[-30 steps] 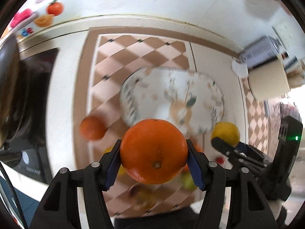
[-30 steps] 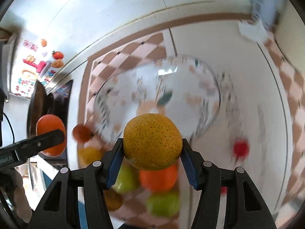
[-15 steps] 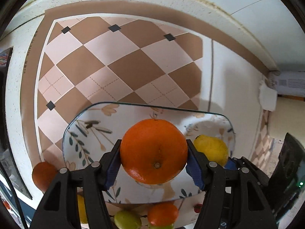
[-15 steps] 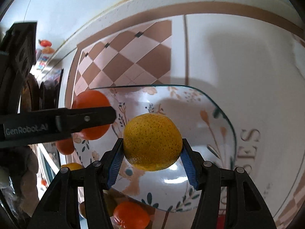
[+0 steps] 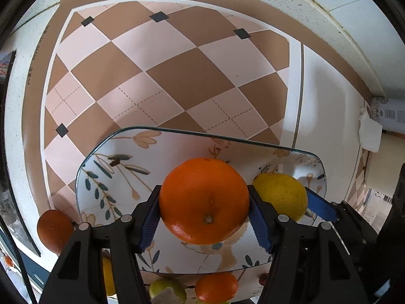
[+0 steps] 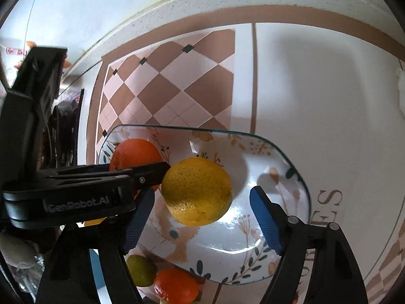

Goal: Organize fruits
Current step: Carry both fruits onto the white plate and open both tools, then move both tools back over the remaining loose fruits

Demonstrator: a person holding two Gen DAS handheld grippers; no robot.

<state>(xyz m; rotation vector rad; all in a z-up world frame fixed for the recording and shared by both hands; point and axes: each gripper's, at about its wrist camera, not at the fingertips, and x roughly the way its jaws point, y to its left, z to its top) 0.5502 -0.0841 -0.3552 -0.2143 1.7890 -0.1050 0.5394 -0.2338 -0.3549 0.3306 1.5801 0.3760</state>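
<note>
My left gripper [image 5: 203, 215] is shut on a large orange [image 5: 204, 200] and holds it over the floral plate [image 5: 119, 159]. My right gripper [image 6: 202, 217] is open around a yellow citrus fruit [image 6: 197, 194] that rests in the plate [image 6: 278, 149]. The yellow fruit also shows in the left wrist view [image 5: 281, 195], just right of the orange. The left gripper's arm [image 6: 83, 190] crosses the right wrist view, with the orange [image 6: 135, 153] behind it.
Loose fruits lie in front of the plate: a small orange [image 5: 216, 287], a green fruit [image 5: 167, 290], a dark orange at the left [image 5: 54, 230]. In the right wrist view an orange [image 6: 176, 288] and a green fruit [image 6: 141, 269] lie nearby. The wall runs behind the checked mat [image 5: 164, 76].
Both grippers moved down and forward over the plate. My right gripper opened and let go of the yellow fruit, which now lies in the plate. The left still grips the orange.
</note>
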